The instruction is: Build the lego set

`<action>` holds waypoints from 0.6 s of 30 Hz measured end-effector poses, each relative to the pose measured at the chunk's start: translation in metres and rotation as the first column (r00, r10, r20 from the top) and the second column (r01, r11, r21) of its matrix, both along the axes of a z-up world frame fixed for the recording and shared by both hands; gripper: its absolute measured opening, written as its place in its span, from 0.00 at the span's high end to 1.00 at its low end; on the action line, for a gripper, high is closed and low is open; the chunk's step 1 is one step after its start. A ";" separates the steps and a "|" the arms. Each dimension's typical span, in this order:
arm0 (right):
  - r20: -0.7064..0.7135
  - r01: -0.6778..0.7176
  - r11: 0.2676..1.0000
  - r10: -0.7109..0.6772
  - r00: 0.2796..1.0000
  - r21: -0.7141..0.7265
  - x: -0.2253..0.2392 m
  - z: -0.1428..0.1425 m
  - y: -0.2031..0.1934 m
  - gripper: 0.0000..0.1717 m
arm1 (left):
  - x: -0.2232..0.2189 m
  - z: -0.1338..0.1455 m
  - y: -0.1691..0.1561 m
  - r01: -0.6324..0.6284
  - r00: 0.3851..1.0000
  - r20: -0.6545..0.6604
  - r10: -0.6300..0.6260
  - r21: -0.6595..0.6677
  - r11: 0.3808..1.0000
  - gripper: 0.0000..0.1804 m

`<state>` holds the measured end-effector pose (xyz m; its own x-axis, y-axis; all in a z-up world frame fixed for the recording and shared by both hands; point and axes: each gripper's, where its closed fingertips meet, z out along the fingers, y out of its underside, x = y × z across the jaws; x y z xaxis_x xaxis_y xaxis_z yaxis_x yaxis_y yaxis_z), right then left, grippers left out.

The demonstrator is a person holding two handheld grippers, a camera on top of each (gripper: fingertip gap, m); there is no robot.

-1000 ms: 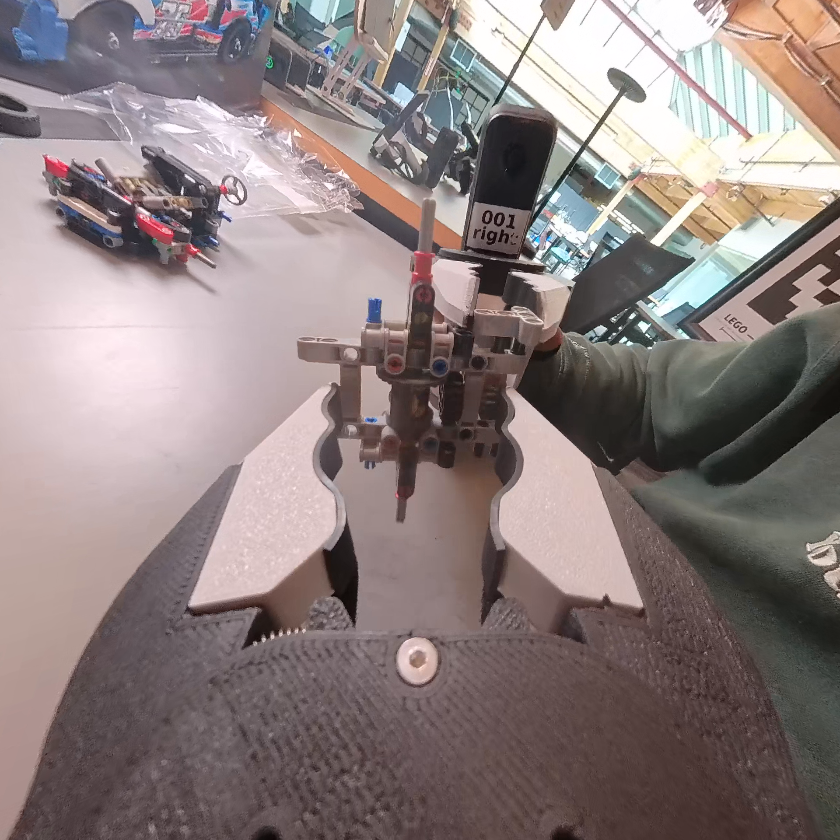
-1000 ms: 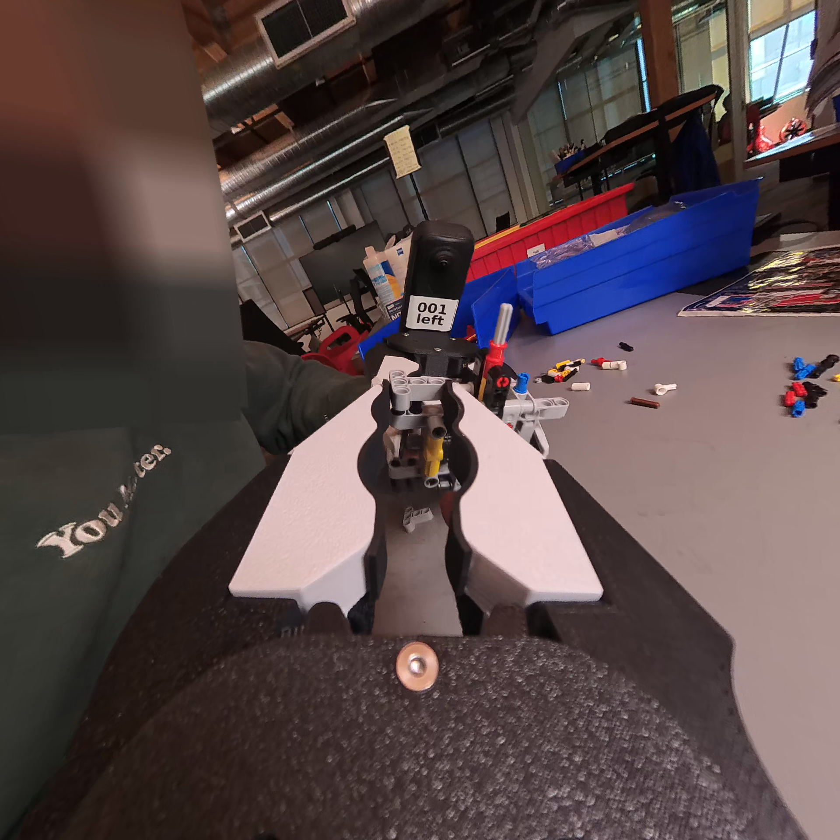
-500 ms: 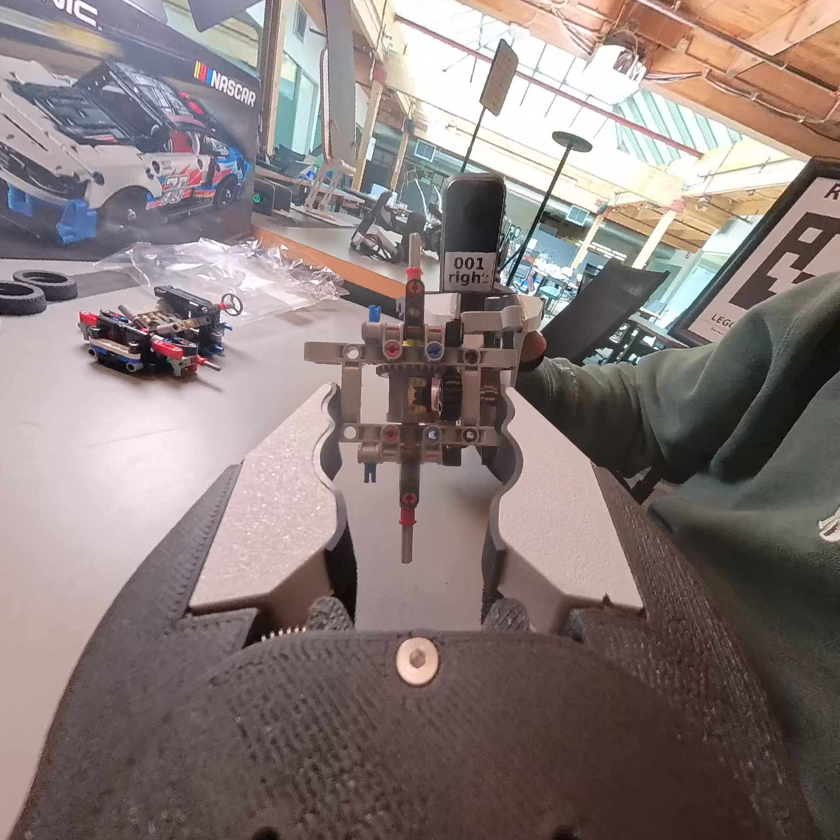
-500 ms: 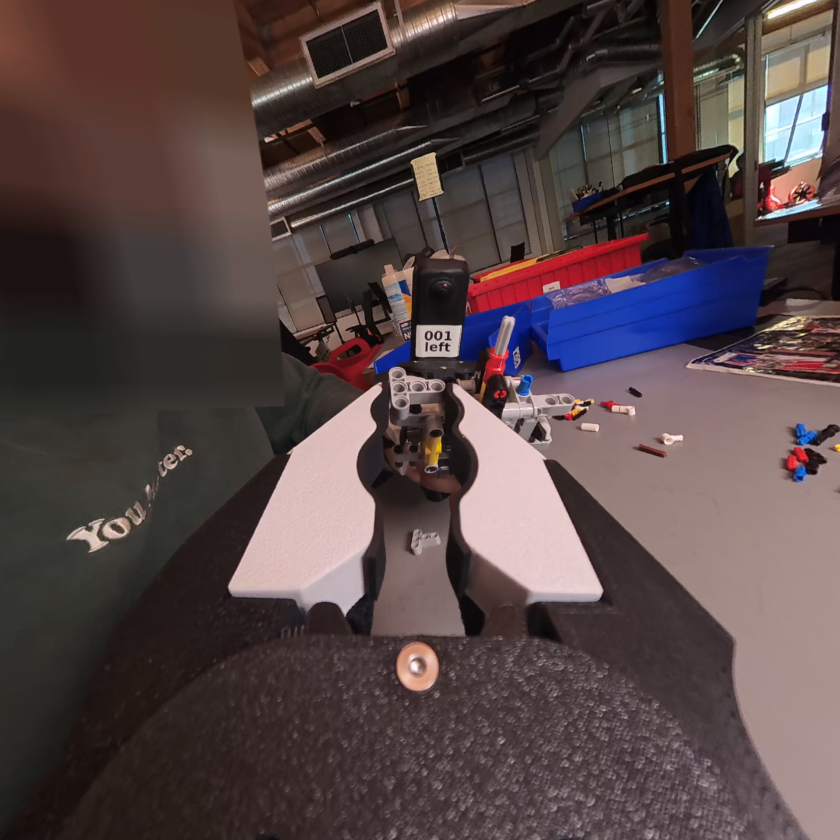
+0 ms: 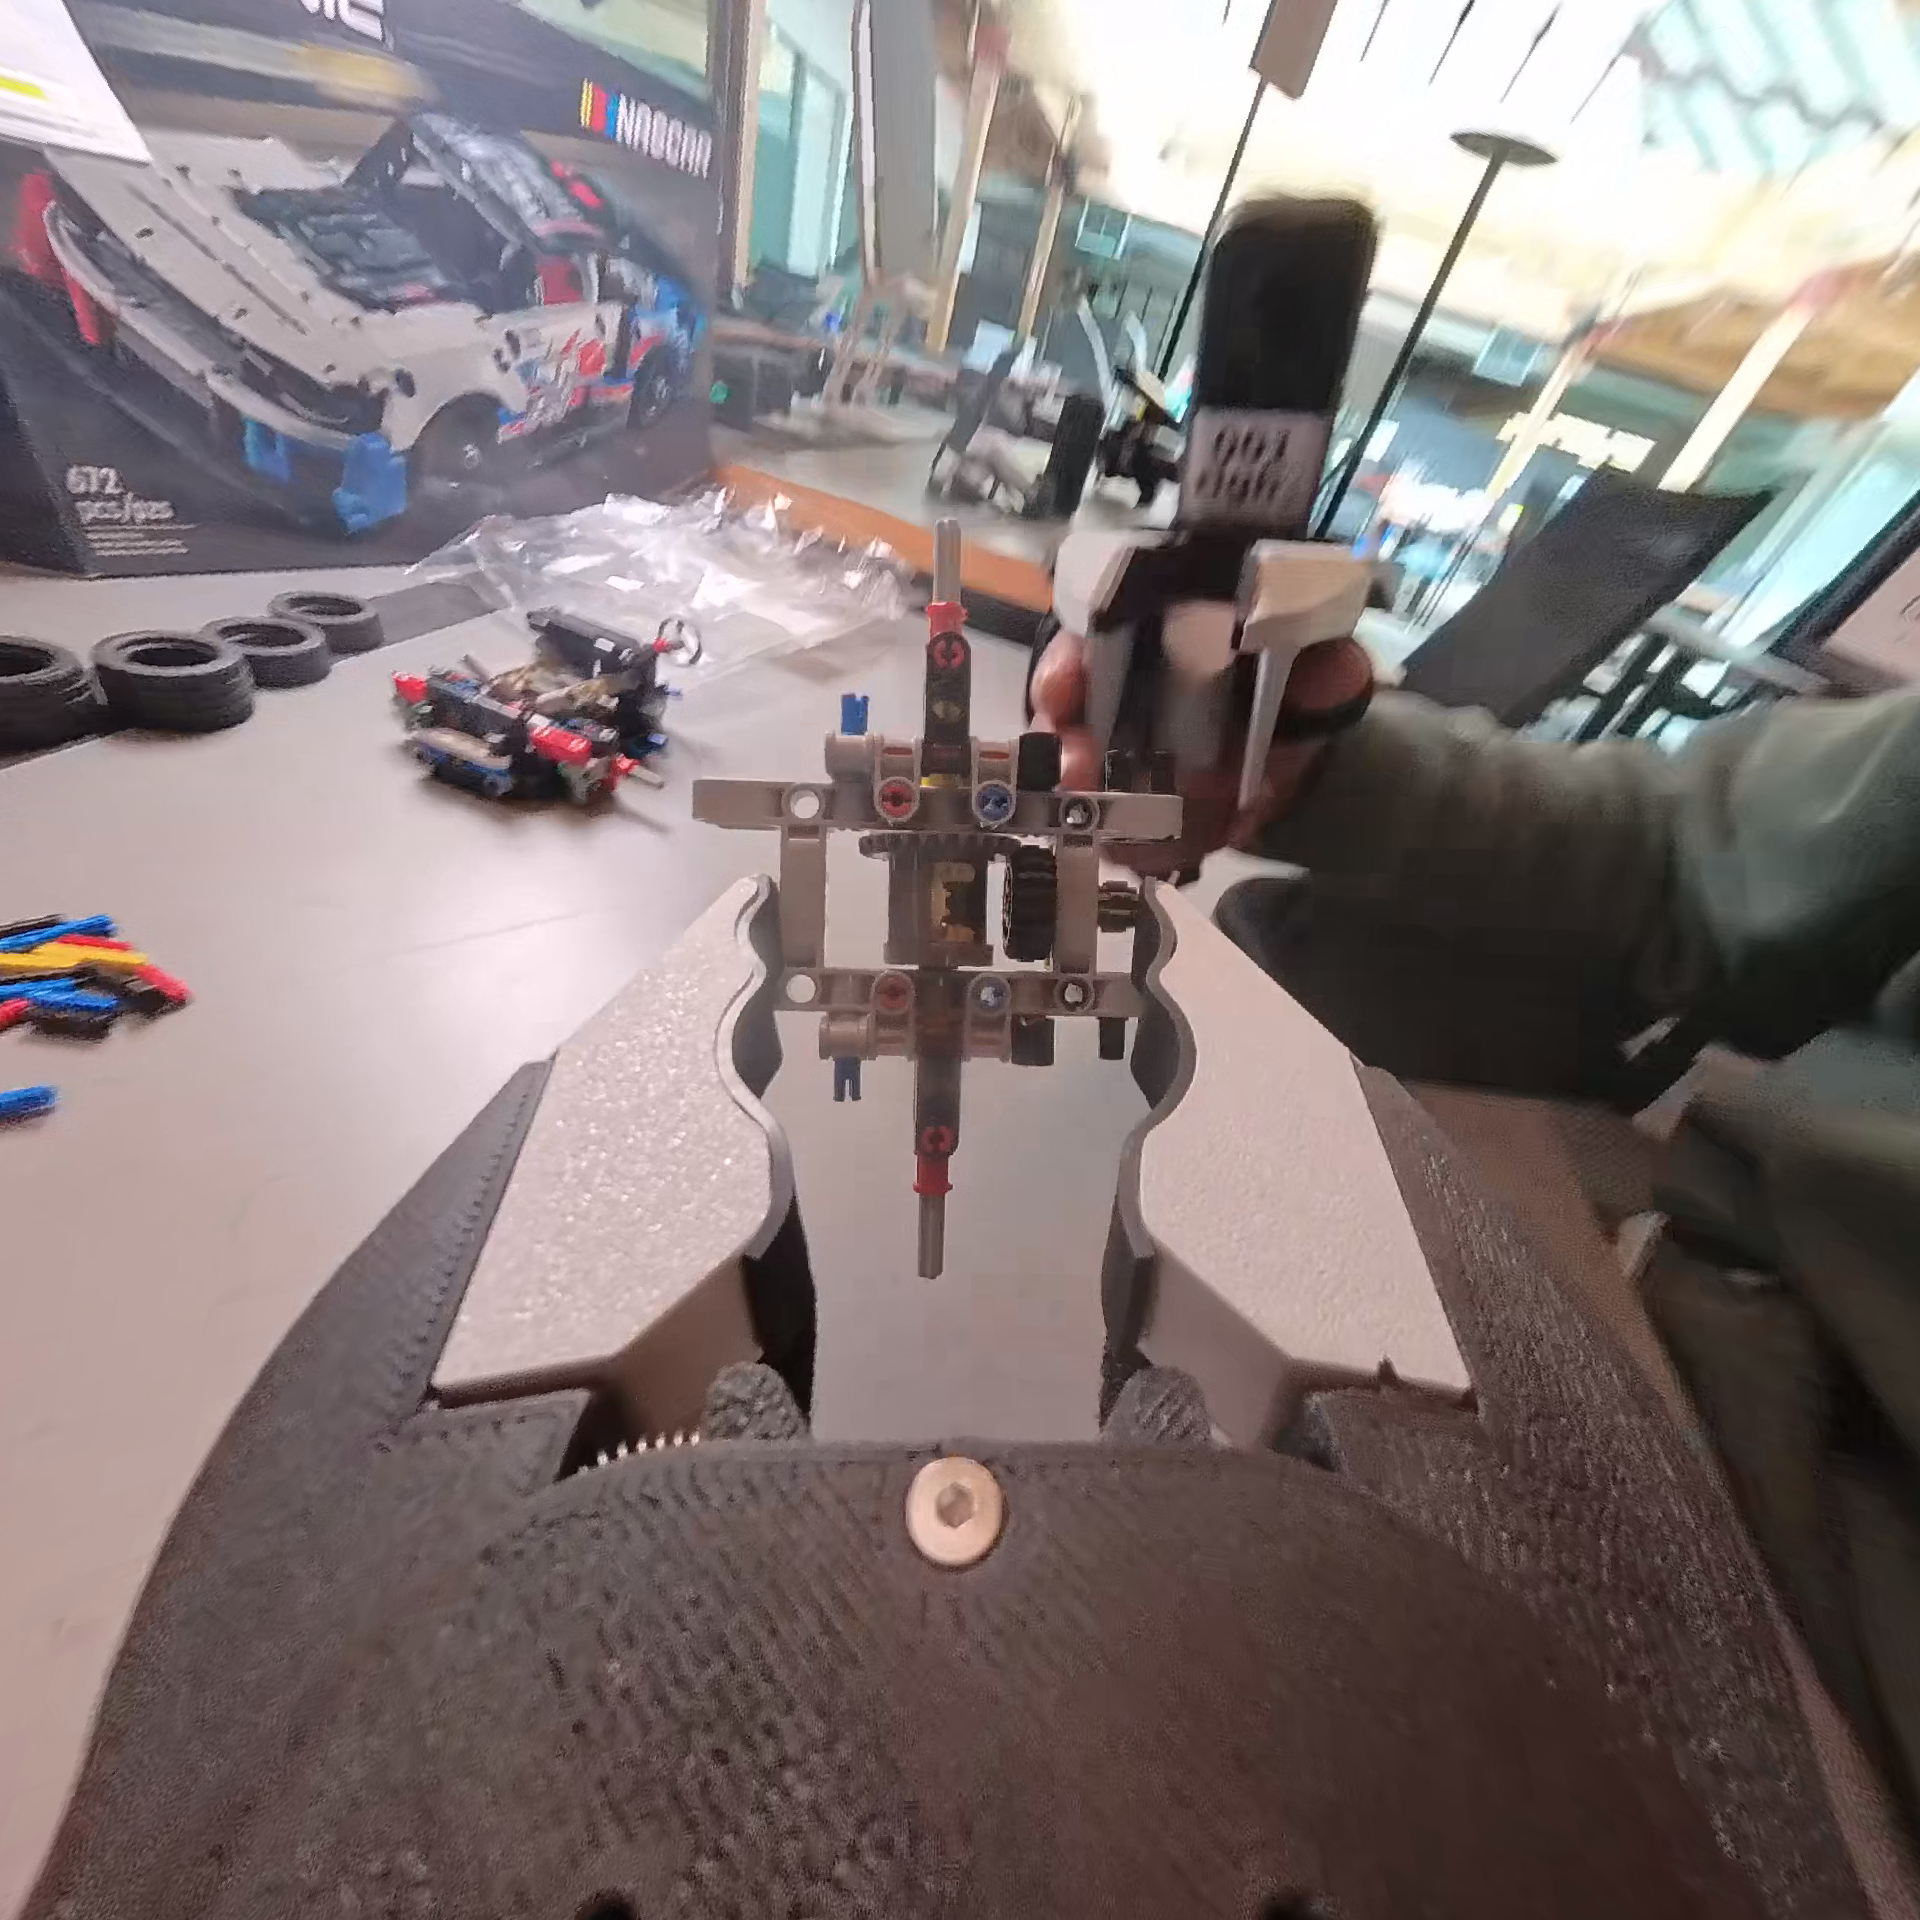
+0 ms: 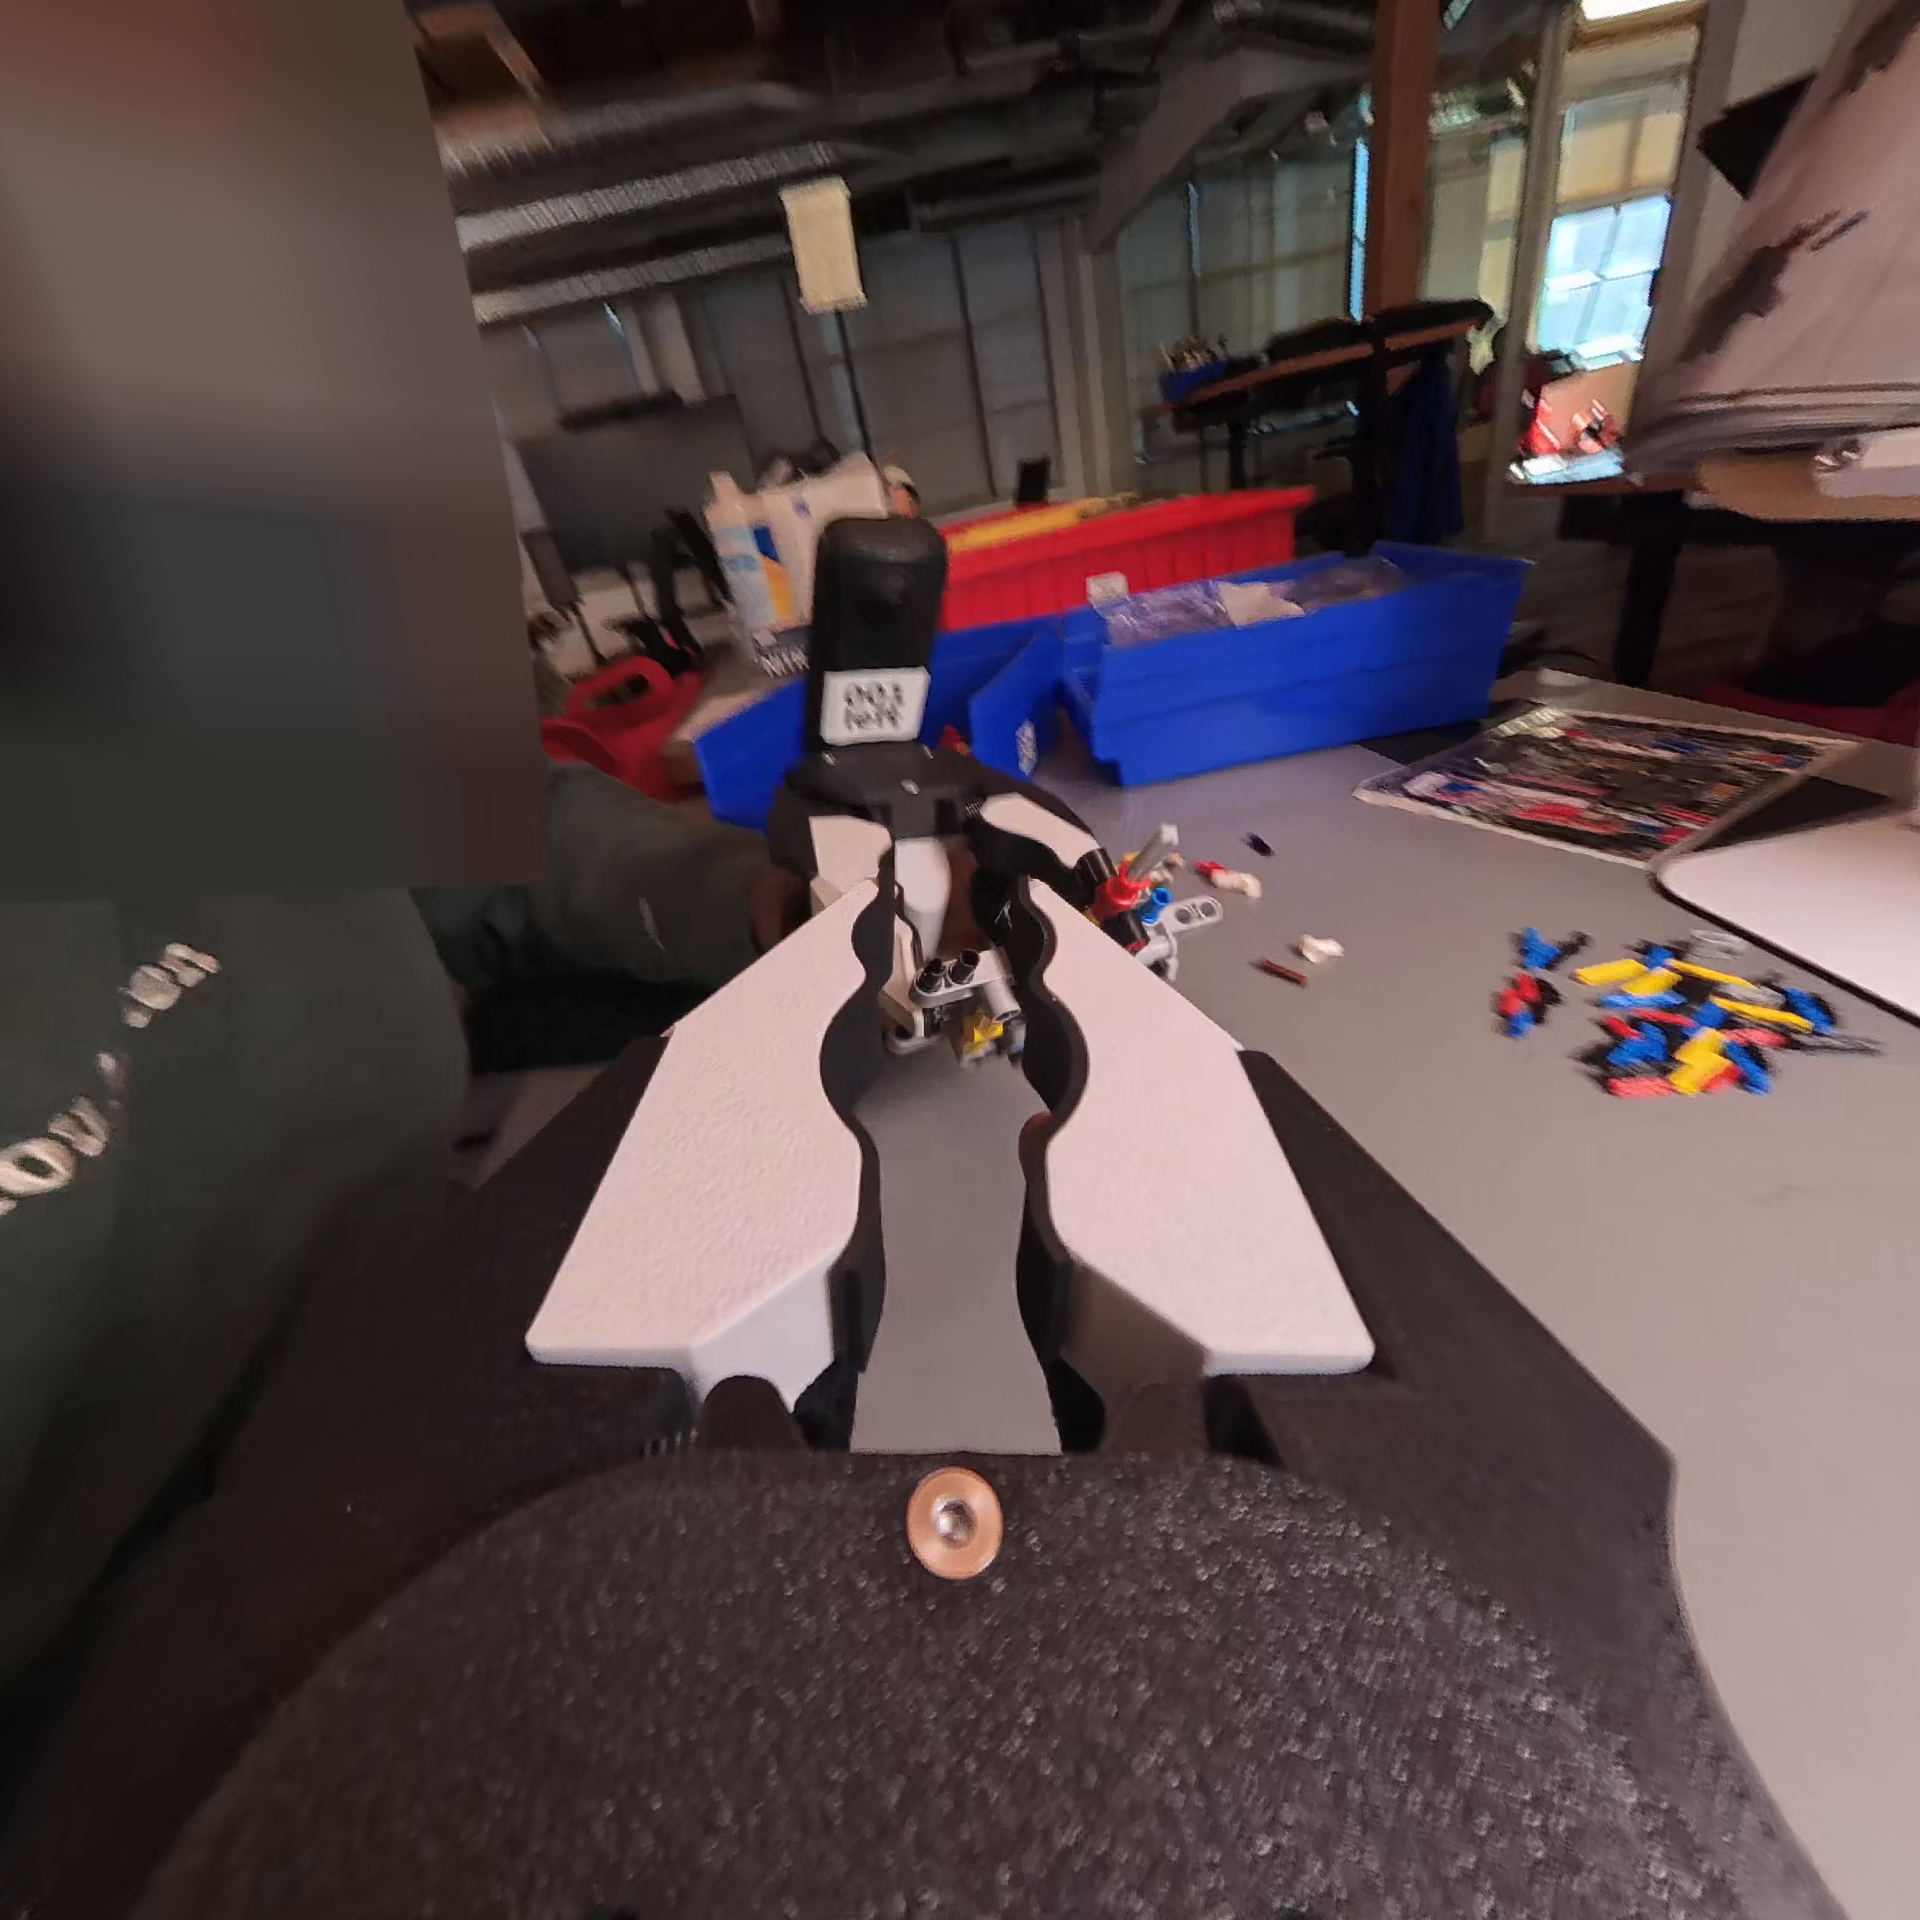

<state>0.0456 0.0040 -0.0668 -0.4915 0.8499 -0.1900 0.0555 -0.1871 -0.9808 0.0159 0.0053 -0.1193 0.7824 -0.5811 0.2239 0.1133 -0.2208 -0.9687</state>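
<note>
My left gripper (image 5: pixel 956 904) is shut on a grey brick assembly (image 5: pixel 940 831): a frame of holed beams with gears and a long upright axle. Its lower beam spans from one fingertip to the other, and it hangs above the grey table (image 5: pixel 312 935). My right gripper (image 6: pixel 956 904) is shut on the same assembly (image 6: pixel 956 1003), at the end that carries two black pins. In the left wrist view the right gripper (image 5: pixel 1184 675) comes down on the upper beam's right end, with a hand behind it. The views are blurred.
A boxed car set (image 5: pixel 343 291), black tyres (image 5: pixel 177 675), a partly built chassis (image 5: pixel 530 717) and a plastic bag (image 5: pixel 665 571) lie at the far left. Blue bins (image 6: pixel 1288 665), a booklet (image 6: pixel 1600 779) and loose coloured pieces (image 6: pixel 1683 1018) lie to the right. A green sleeve (image 5: pixel 1558 883) is close. Across from one pair of fingers to the other is roughly 6 cm.
Both grippers swung with the assembly still between them. Its frame turned square to the left camera. The right gripper tipped, so that it looks down on the pin end.
</note>
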 end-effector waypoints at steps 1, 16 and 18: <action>0.042 0.015 0.999 -0.017 0.999 0.051 0.002 -0.007 0.002 0.88 | -0.006 -0.008 0.002 -0.020 0.998 -0.065 0.019 -0.016 1.000 0.63; 0.508 -0.519 0.715 0.263 0.821 0.469 0.013 -0.131 -0.163 0.83 | -0.042 -0.044 0.010 -0.127 0.953 -0.286 0.096 -0.093 0.987 0.63; 0.529 -0.546 0.686 0.270 0.805 0.481 0.003 -0.135 -0.171 0.83 | -0.044 -0.046 0.011 -0.132 0.949 -0.300 0.099 -0.092 0.987 0.63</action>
